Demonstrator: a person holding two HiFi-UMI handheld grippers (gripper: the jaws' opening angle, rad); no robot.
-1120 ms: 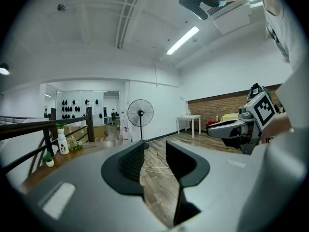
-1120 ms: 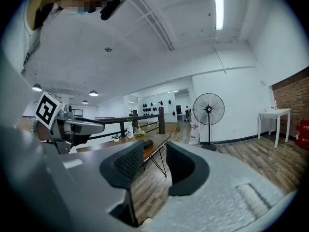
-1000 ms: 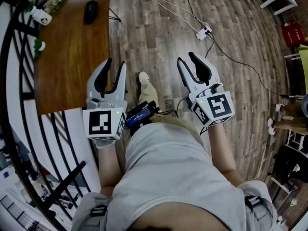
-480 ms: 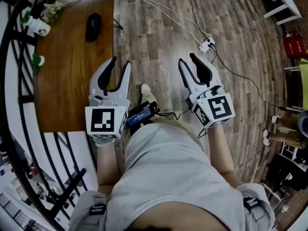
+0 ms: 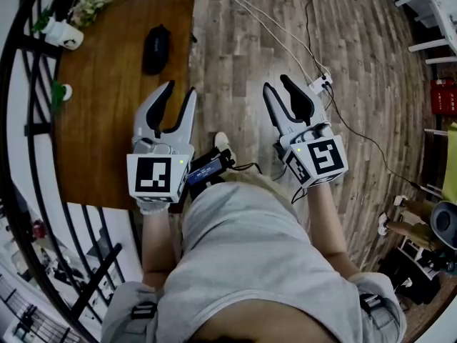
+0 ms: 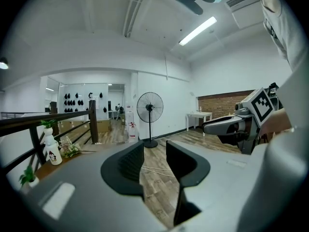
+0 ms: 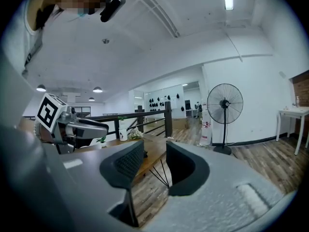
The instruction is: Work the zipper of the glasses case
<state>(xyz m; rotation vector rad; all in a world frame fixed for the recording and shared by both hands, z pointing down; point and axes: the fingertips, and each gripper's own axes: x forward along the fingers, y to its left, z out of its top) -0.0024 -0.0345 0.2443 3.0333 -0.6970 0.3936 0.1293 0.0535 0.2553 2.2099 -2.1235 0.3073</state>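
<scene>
The glasses case [image 5: 156, 48] is a black oval pouch lying on the brown wooden table [image 5: 107, 120] at the upper left of the head view. My left gripper [image 5: 180, 89] hovers over the table's right edge, below the case and apart from it. Its jaws stand open with nothing between them, as the left gripper view [image 6: 153, 154] also shows. My right gripper [image 5: 277, 84] is held over the wooden floor, right of the table, also open and empty [image 7: 154, 159]. Each gripper view looks level across the room and catches the other gripper [image 6: 231, 127] [image 7: 72, 127].
A white vase with a plant [image 5: 64, 31] stands at the table's far left corner by a black railing [image 5: 28, 120]. A power strip [image 5: 319, 84] with cables lies on the floor ahead of my right gripper. A standing fan [image 6: 149, 108] stands further off.
In the head view the table and the case have slid right and down, so both grippers are closer to the case. The left gripper now reaches over the table edge. Both jaws stayed open.
</scene>
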